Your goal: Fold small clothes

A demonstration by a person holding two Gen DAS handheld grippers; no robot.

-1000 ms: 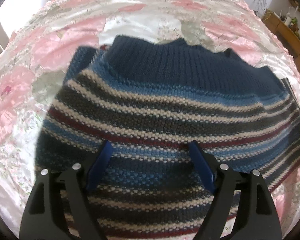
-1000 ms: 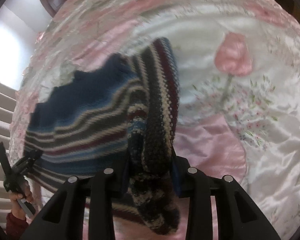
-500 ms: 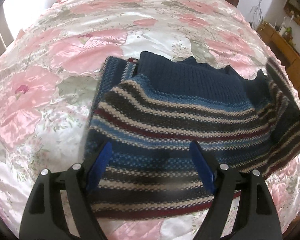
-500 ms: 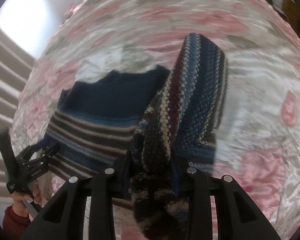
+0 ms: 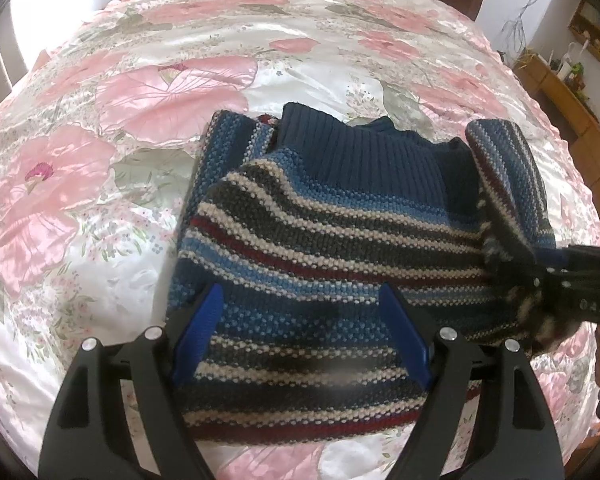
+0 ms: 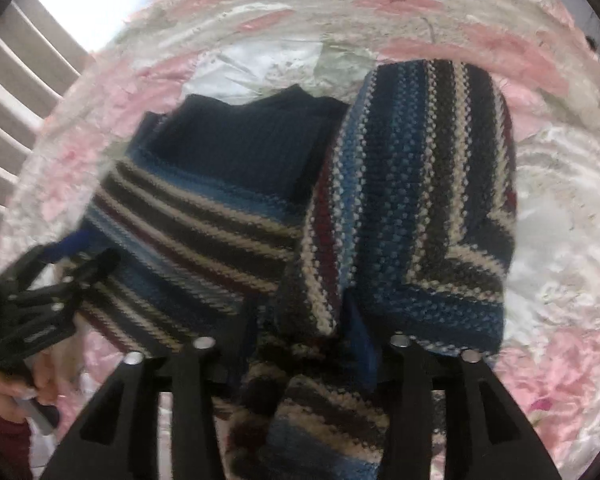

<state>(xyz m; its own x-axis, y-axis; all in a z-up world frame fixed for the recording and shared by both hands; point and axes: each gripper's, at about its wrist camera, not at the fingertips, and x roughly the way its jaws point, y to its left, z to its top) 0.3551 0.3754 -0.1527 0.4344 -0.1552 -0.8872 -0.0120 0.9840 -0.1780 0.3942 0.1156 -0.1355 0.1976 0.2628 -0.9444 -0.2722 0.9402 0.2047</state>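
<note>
Pinching a sleeve (image 6: 416,208) of the striped sweater (image 5: 324,248), the right gripper (image 6: 300,328) lifts it; left gripper (image 5: 300,320) hovers wide apart, empty.

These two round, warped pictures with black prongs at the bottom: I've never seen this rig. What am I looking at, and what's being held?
No robot here: a person holds a two-finger tool in each hand, with a fisheye camera on each looking along its fingers.

In the left wrist view, the left gripper is open, its blue-padded fingers over a striped knitted sweater that lies on a pink floral bedspread.

In the right wrist view, the right gripper is shut on the sweater's sleeve, lifted over the body. The left tool and the hand holding it show at the lower left.
</note>
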